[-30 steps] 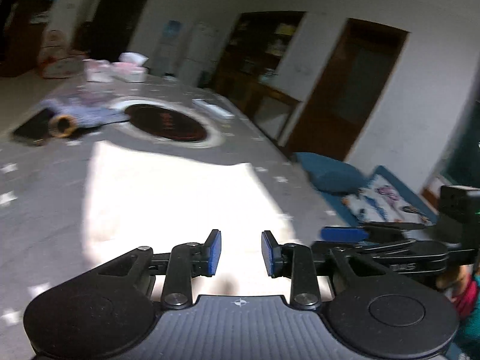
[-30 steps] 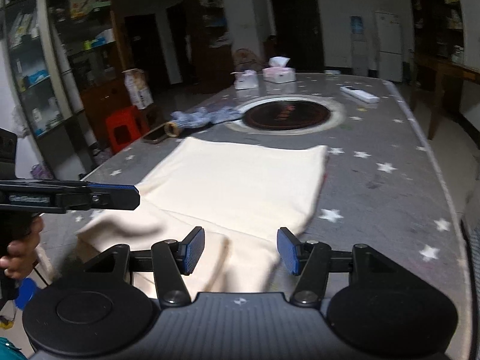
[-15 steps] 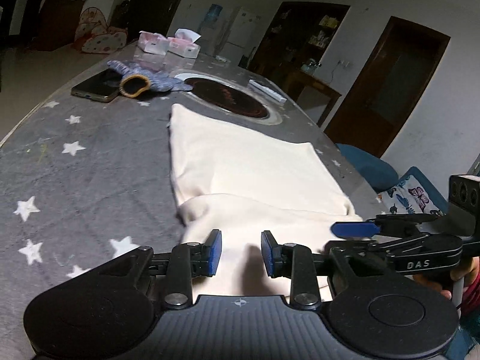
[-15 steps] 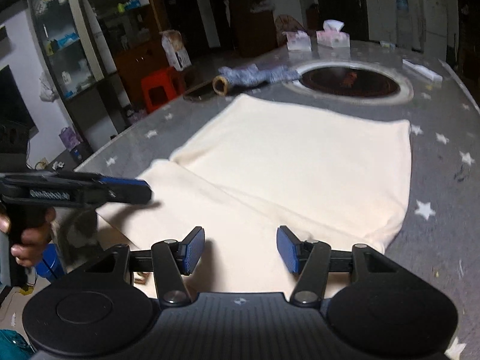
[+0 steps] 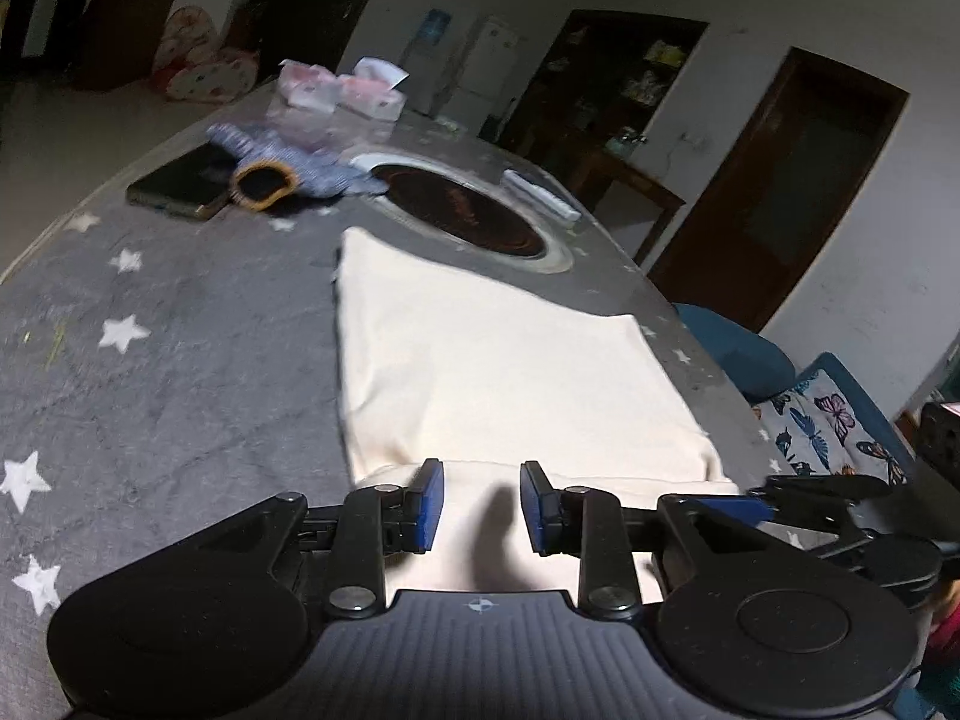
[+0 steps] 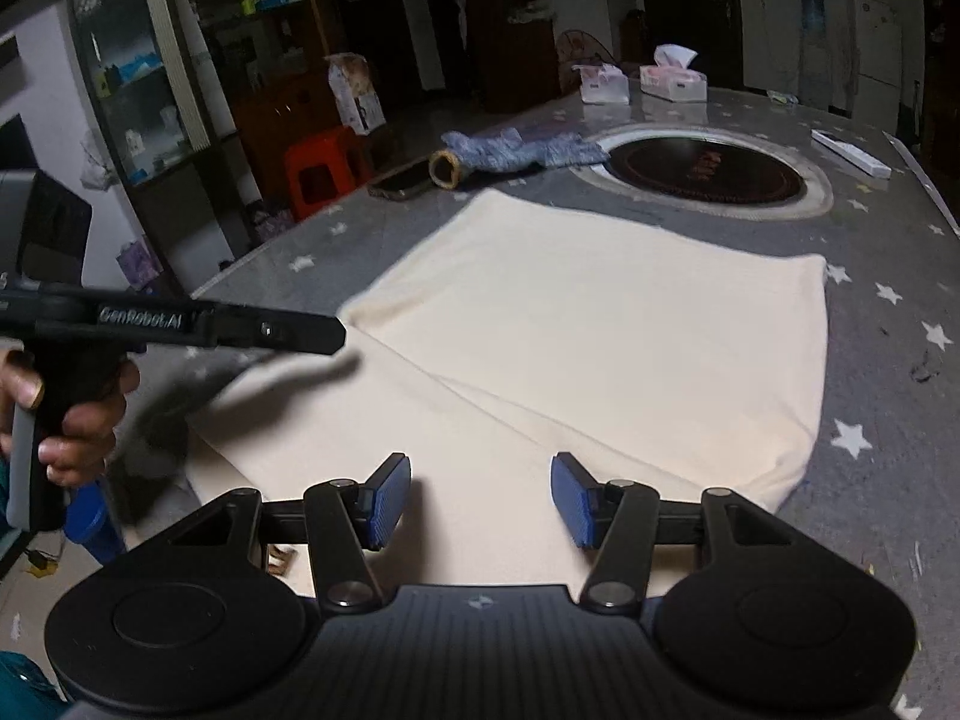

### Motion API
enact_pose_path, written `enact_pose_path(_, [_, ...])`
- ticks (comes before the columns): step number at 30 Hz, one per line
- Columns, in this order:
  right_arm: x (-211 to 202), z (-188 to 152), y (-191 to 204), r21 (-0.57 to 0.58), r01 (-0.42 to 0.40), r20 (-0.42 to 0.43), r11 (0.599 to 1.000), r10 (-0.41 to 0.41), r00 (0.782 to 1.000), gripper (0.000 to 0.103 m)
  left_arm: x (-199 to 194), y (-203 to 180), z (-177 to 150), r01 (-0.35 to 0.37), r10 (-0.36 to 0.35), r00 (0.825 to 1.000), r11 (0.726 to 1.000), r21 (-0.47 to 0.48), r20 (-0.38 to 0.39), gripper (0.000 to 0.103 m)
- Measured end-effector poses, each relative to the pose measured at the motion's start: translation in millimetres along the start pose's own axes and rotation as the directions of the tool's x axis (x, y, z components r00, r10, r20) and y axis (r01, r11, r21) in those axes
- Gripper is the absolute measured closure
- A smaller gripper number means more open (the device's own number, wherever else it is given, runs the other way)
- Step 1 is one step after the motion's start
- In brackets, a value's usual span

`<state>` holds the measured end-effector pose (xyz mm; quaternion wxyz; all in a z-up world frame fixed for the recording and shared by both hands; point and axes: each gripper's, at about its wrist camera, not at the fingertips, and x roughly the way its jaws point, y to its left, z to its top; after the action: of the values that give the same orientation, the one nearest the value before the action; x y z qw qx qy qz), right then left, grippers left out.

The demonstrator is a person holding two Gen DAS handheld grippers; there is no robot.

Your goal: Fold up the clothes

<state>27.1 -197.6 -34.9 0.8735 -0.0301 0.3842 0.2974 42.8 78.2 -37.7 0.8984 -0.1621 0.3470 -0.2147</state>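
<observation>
The cream cloth point(image 6: 600, 348) lies flat on the desk point(image 5: 168, 372), one layer already folded over. Both grippers, left point(image 5: 480, 507) and right point(image 6: 480, 498), hover at its near edge, jaws spread, the left's just narrowing, pinching nothing. Further folds likely remain.

The only lettering I can read is "GenRobot.AI", printed in pale characters along the black side of the left gripper point(image 6: 324, 333), seen from the right wrist view. The boxes on the far shelves carry print too small to read.
</observation>
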Motion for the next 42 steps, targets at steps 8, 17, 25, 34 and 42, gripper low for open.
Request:
enact_pose_path(8, [-5, 11, 8, -0.031, 0.000, 0.021, 1.000, 0.001, 1.000, 0.050, -24, 7, 2, -0.012, 0.012, 0.998, 1.000, -0.015, 0.064, 0.075])
enact_pose_path(17, [17, 12, 36, -0.108, -0.060, -0.027, 0.992, 0.057, 0.998, 0.050, -61, 15, -20, -0.055, 0.056, 0.997, 0.998, -0.003, 0.058, 0.070])
enact_pose_path(25, [7, 7, 48, -0.147, -0.066, -0.016, 0.987, 0.064, 0.998, 0.050, -59, 2, -42, -0.083, 0.082, 0.997, 0.994, 0.071, 0.008, 0.075])
enact_pose_path(34, [8, 10, 60, -0.201, -0.086, -0.036, 0.976, 0.080, 0.996, 0.049, -64, -9, -52, -0.127, 0.129, 0.992, 0.982, 0.137, -0.004, 0.094])
enact_pose_path(42, [36, 49, 73, -0.240, -0.078, 0.001, 0.968, 0.081, 0.997, 0.049, -66, -4, -56, -0.130, 0.131, 0.991, 0.985, 0.114, -0.005, 0.094])
